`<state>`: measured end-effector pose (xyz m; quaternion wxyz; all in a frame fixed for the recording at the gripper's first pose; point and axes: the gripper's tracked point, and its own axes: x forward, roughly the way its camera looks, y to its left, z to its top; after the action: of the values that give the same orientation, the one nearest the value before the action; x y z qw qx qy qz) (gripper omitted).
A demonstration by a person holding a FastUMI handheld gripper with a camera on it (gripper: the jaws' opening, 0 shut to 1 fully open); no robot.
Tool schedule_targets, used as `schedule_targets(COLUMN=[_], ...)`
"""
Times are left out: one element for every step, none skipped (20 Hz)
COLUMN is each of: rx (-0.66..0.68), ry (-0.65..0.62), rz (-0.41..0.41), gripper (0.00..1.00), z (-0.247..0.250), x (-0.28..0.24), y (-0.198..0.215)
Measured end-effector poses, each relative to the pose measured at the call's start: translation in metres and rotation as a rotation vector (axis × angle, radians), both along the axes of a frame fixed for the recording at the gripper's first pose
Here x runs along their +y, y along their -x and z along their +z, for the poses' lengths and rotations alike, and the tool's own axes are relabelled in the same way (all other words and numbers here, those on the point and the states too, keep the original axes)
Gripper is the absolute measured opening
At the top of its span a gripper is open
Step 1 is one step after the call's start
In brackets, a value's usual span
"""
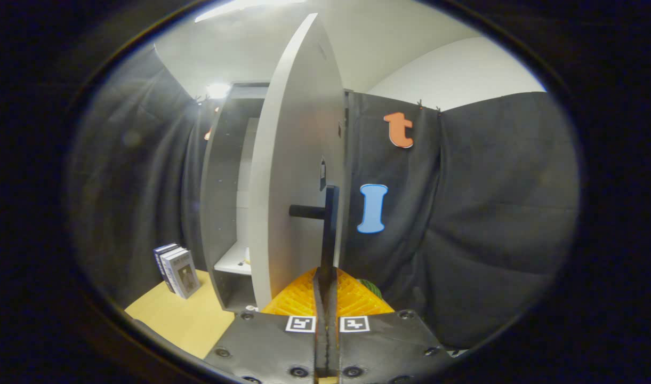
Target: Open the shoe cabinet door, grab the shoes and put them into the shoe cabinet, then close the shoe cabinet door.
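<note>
The hand-held gripper (pixel 326 280) is closed tight on the thin black bar handle (pixel 329 229) of the tall grey cabinet door (pixel 293 176). The door stands partly open. Behind it, a white shelf (pixel 234 260) sits inside. Some upright books (pixel 177 271) stand on the yellow wooden tabletop (pixel 181 320) nearby.

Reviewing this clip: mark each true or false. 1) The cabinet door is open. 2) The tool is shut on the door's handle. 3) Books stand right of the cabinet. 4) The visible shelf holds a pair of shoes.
1) True: the cabinet door stands swung open, edge-on to the camera.
2) True: the tool has its fingers closed on the handle.
3) False: the books stand left of the cabinet, on the wooden floor.
4) False: the shelf shows no shoes; only a small unclear item lies there.
</note>
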<state>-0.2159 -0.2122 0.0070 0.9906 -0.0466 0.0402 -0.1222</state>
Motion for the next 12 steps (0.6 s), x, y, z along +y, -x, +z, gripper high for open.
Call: schedule_targets(rx=[0.003,0.007,0.011,0.008,0.001,-0.009,-0.014,-0.014,-0.012,-0.009,-0.006,-0.007], ry=[0.007,0.016,0.024,0.02,-0.007,-0.029,-0.038,-0.039,-0.039,-0.038,-0.043,-0.043], rz=[-0.017,-0.034,-0.056,-0.071,-0.077,-0.079,-0.08,-0.074,-0.069,-0.064,-0.057,-0.053], gripper=[0.03,0.03,0.02,0.02,0.02,0.02,0.02,0.02,0.02,0.02,0.02,0.02], z=[0.0,-0.001,0.0,0.002,0.004,0.006,0.005,0.005,0.004,0.004,0.005,0.008], x=[-0.009,-0.017,-0.028,-0.039,-0.046,-0.05,-0.055,-0.057,-0.057,-0.057,-0.058,-0.059], y=[0.002,0.005,0.01,0.014,0.016,0.018,0.019,0.019,0.02,0.02,0.02,0.022])
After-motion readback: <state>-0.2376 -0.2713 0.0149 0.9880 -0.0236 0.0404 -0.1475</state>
